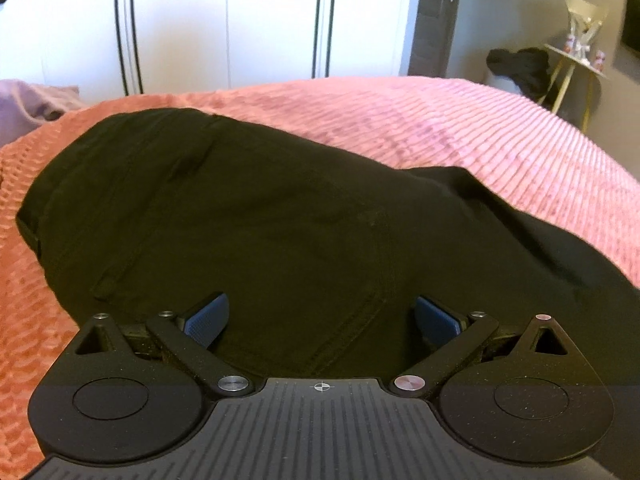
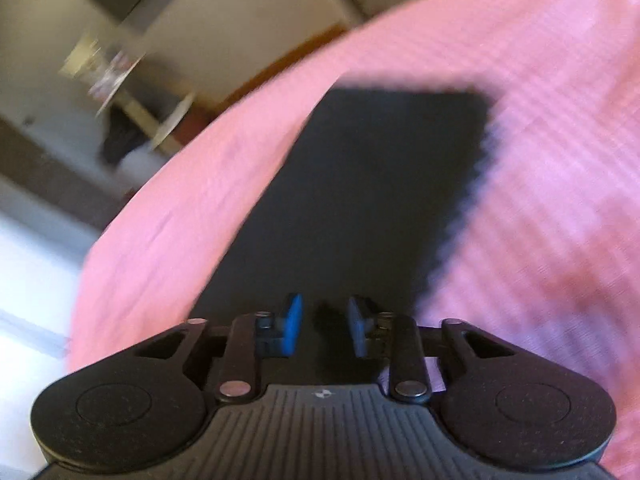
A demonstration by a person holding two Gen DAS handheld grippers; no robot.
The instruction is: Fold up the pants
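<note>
Black pants (image 1: 260, 208) lie on a pink ribbed bedspread (image 1: 460, 128). In the left wrist view the waist and seat part fills the middle, with seams and a pocket showing. My left gripper (image 1: 320, 316) is open wide, low over the near edge of the pants, with nothing between its blue pads. In the right wrist view, which is motion-blurred, a pant leg (image 2: 372, 184) stretches away to its hem. My right gripper (image 2: 323, 320) hovers over the leg's near end with its blue pads partly apart and nothing held.
White wardrobe doors (image 1: 224, 20) stand behind the bed. A small side table (image 1: 576, 60) with ornaments and a dark heap (image 1: 520, 66) stand at the right beyond the bed. A lilac cloth (image 1: 28, 100) lies at the far left. The bed's edge (image 2: 132, 208) drops off left.
</note>
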